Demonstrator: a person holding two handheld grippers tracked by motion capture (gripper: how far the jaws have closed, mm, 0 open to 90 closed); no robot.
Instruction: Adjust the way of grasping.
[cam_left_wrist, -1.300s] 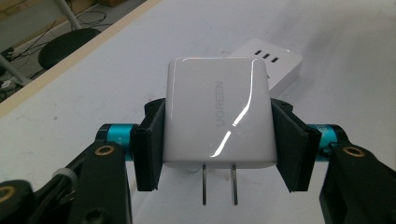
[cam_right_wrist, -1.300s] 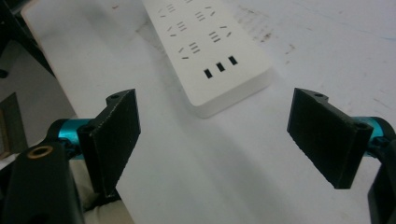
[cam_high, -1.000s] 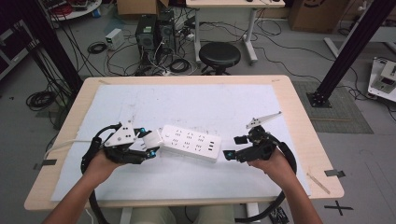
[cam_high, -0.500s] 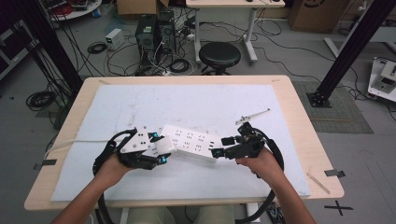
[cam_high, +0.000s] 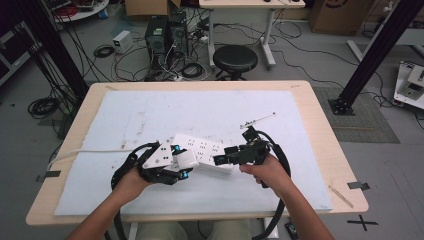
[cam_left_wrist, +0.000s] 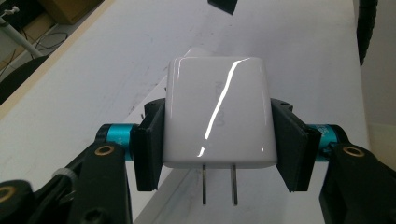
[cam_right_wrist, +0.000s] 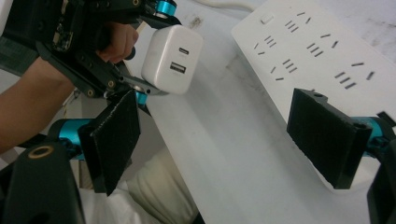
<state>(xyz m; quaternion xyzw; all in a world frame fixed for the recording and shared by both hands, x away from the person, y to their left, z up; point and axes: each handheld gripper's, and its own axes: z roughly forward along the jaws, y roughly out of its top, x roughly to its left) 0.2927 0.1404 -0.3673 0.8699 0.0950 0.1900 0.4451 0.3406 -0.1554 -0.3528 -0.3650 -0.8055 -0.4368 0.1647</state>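
White charger: clamped by its sides in left gripper, two prongs pointing back toward the gripper body, just off the near-left end of the power strip. Power strip: long axis left-right on table. Right gripper: wide open, empty, at the strip's right end.

Even, bright overhead light in the high view, soft shadows pooling under the hands at 6 o'clock, the whole frame a touch grainy. In the left gripper view, a sharp white glare streak runs down the glossy charger, background washed out toward 12 o'clock. In the right gripper view, the near black pads blur, and the power strip looks slightly soft.
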